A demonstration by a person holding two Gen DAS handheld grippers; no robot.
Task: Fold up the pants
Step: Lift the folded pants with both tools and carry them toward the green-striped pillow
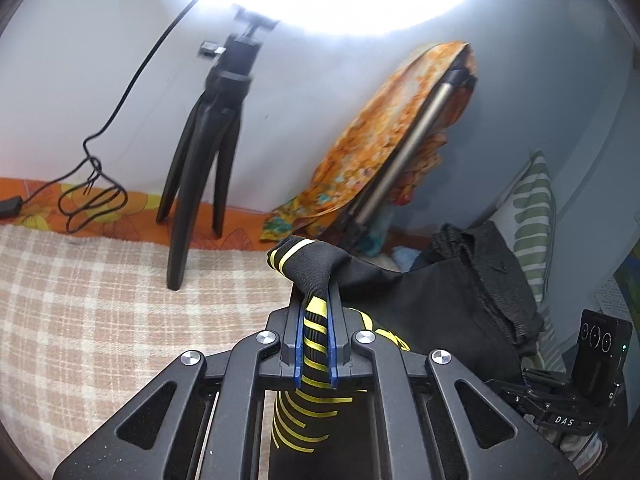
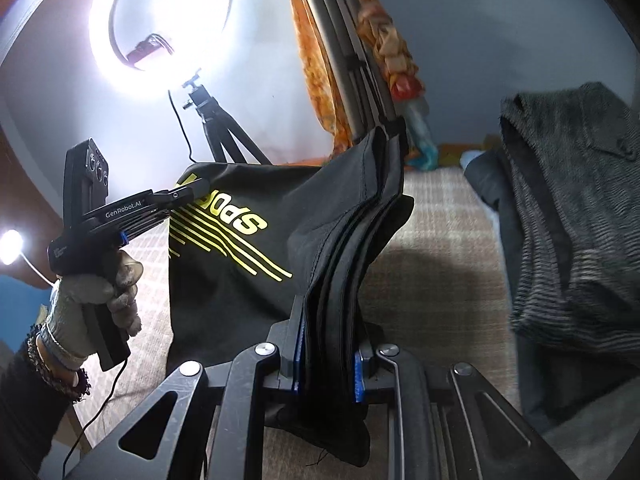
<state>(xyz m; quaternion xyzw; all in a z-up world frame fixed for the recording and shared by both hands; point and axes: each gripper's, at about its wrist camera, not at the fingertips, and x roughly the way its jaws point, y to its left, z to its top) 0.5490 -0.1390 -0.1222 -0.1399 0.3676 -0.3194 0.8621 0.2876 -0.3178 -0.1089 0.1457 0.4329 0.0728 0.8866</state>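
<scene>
The black pants (image 2: 256, 264) with yellow stripes and yellow lettering hang in the air between both grippers, above the checked blanket (image 1: 100, 300). My left gripper (image 1: 315, 300) is shut on a yellow-striped edge of the pants (image 1: 312, 264); it also shows in the right wrist view (image 2: 188, 192), held by a gloved hand. My right gripper (image 2: 328, 316) is shut on a thick bunch of folded black layers of the pants. The right gripper's body shows at the lower right of the left wrist view (image 1: 560, 400).
A ring light on a black tripod (image 1: 208, 152) stands on the bed by the wall, its cable (image 1: 92, 184) coiled beside it. An orange patterned cloth (image 1: 380, 140) drapes a second tripod. A grey striped garment (image 2: 576, 216) and a leaf-print pillow (image 1: 532, 208) lie at right.
</scene>
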